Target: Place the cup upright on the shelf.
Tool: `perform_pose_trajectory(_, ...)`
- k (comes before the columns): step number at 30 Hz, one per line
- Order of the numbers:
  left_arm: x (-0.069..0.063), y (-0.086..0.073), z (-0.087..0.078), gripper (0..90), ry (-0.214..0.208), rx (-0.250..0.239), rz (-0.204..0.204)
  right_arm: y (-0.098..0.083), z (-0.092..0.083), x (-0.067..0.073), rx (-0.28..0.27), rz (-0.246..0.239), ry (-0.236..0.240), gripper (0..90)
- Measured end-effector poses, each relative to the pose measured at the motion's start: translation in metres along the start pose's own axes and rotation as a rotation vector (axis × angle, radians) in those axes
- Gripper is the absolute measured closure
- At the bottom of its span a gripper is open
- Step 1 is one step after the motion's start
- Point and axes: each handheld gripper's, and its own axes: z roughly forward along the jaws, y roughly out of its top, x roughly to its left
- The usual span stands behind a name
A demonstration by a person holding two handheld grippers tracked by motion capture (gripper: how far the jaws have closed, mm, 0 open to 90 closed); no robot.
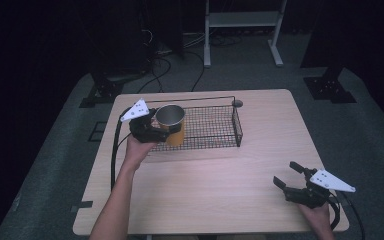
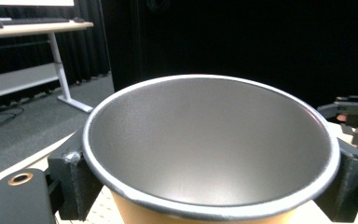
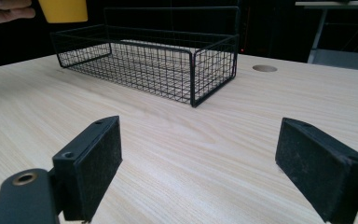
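Yellow cup [image 1: 171, 123] with a shiny grey inside sits between the jaws of the left claw [image 1: 156, 128], squeezed on both sides and held up above the near left end of the wire basket [image 1: 215, 125]. If the squeeze goes loose, I think it could slip and tip. Far off to the side, the right claw [image 1: 286, 174] is wide open, holding nothing.

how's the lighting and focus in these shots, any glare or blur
High view: table lit, room dark. Left gripper view: cup near the lens, rim soft, faint sheen inside. Right gripper view: wire basket sharp, jaws slightly blurred.
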Motion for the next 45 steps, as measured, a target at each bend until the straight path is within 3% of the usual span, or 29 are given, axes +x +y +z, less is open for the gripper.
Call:
perform_pose_trajectory(9,0.017,0.018,0.013,12.0,-0.008,-0.011,-0.005,0.000,0.000,0.000,0.002,-0.001,-0.004,13.5)
perform_pose_trajectory(16,0.032,0.026,0.022,12.0,0.010,0.001,-0.011,0.000,0.001,0.001,0.009,-0.007,-0.005,13.5)
perform_pose_trajectory(21,0.039,0.029,0.029,12.0,0.014,0.007,-0.020,0.000,0.001,0.001,0.009,-0.006,-0.005,13.4)
perform_pose_trajectory(24,0.042,0.027,0.032,12.0,0.037,-0.002,-0.012,0.000,0.001,0.001,0.009,-0.006,-0.004,13.4)
perform_pose_trajectory(28,0.048,0.025,0.035,11.9,0.038,0.014,-0.039,0.000,0.001,0.001,0.010,-0.007,-0.004,13.5)
perform_pose_trajectory(37,0.053,0.028,0.047,11.9,0.062,0.013,-0.029,0.000,0.001,0.001,0.011,-0.006,-0.002,13.4)
perform_pose_trajectory(45,0.059,0.026,0.059,11.8,0.058,0.051,-0.048,0.000,0.001,0.000,0.011,-0.007,-0.001,13.4)
